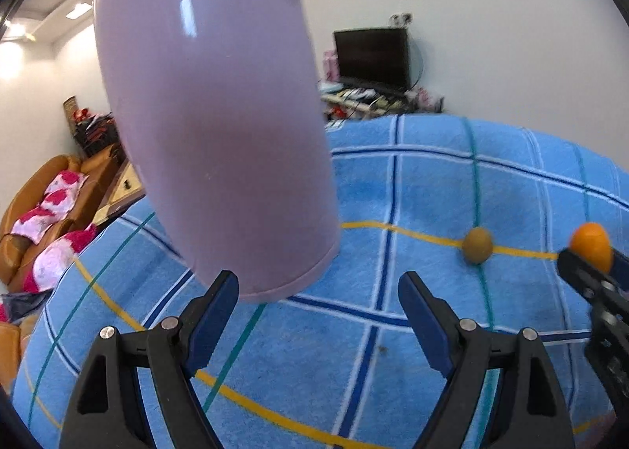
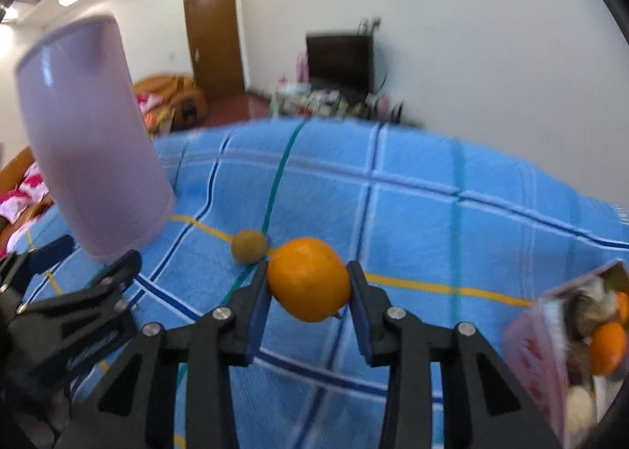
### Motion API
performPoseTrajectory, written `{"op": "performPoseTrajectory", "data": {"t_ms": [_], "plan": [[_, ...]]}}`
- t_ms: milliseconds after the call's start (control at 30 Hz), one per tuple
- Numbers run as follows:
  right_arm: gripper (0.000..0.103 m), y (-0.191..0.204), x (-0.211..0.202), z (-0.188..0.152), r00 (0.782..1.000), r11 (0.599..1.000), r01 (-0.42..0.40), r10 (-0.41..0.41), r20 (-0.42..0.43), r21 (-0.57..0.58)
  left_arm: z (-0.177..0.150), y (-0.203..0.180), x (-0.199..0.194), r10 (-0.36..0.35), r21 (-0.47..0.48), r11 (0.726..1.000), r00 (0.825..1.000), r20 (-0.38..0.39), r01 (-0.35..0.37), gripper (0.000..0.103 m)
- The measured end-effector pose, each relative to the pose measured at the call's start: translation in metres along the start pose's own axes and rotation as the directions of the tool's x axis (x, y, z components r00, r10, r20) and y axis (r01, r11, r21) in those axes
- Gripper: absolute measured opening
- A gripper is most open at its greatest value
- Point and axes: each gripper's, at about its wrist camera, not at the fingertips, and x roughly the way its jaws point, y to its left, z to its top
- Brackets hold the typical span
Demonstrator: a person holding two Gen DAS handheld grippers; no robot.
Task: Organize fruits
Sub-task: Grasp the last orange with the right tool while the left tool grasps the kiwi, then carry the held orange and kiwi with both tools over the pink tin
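Two hand-held grippers angled down: right hand-held gripper [image 2: 309,284] around orange [image 2: 308,278].

Left wrist view: looks forward and downward along its own fingers, close over the blue cloth [image 1: 432,182], with the cup [image 1: 212,127] very near the lens. Right wrist view: same downward tilt, set to the right, somewhat blurred. Both face the far wall and the TV [image 2: 340,56]. Shared: cup [image 2: 90,138], kiwi [image 1: 477,245] [image 2: 248,246], orange [image 1: 591,242] [image 2: 308,278]. The box [image 2: 566,350], probably of fruit, appears only at right.
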Motion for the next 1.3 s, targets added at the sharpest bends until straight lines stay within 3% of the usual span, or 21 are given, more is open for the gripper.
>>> {"op": "performPoseTrajectory", "data": {"t_ms": [67,167,333,433,467,567,733,800,933,1033,1167,1300], "plan": [[0.04,-0.008,-0.024,-0.01,0.997,0.999,0.027,-0.029,0.071,0.029,0.0,-0.005,-0.005,-0.045,0.014,0.999,0.999,0.026,0.044,0.085],[0.041,-0.017,-0.041,-0.018,0.993,0.996,0.04,-0.049,0.112,0.074,0.0,-0.016,-0.007,-0.134,0.027,0.991,0.991,0.007,0.134,0.084],[0.041,-0.033,-0.046,-0.019,0.992,0.992,0.035,-0.049,0.114,0.125,0.01,-0.037,-0.001,-0.212,-0.008,0.977,0.974,-0.075,0.212,0.084],[0.041,-0.041,-0.046,-0.015,0.995,0.99,0.013,-0.027,0.101,0.139,0.026,-0.056,0.003,-0.216,0.018,0.976,0.974,-0.071,0.218,0.084],[0.041,-0.042,-0.046,-0.015,0.995,0.99,0.009,-0.023,0.1,0.138,0.03,-0.064,0.006,-0.206,0.044,0.977,0.976,-0.066,0.209,0.082],[0.041,-0.042,-0.046,-0.014,0.995,0.991,0.001,-0.014,0.097,0.133,0.037,-0.087,0.02,-0.2,0.119,0.97,0.975,-0.092,0.211,0.054],[0.041,-0.042,-0.04,-0.012,0.996,0.99,-0.012,0.0,0.086,0.139,0.033,-0.097,0.052,-0.182,0.102,0.974,0.965,-0.19,0.204,0.052],[0.041,-0.045,-0.037,-0.011,0.997,0.99,-0.018,0.006,0.079,0.142,0.034,-0.093,0.053,-0.204,0.084,0.971,0.959,-0.196,0.224,0.038],[0.041,-0.044,-0.033,-0.009,0.997,0.99,-0.02,0.009,0.076,0.141,0.036,-0.092,0.054,-0.241,0.069,0.964,0.95,-0.197,0.258,0.029],[0.041,-0.043,-0.031,-0.008,0.996,0.991,-0.018,0.006,0.089,0.133,0.037,-0.087,0.049,-0.23,0.053,0.969,0.957,-0.176,0.243,0.029],[0.041,-0.038,-0.038,-0.01,0.989,0.994,0.004,-0.02,0.148,0.105,0.033,-0.072,0.013,-0.186,0.021,0.982,0.983,-0.009,0.186,0.029],[0.041,-0.032,-0.045,-0.013,0.98,0.996,0.037,-0.051,0.192,0.078,0.027,-0.069,-0.008,-0.142,0.018,0.99,0.987,0.073,0.141,0.029]]}}
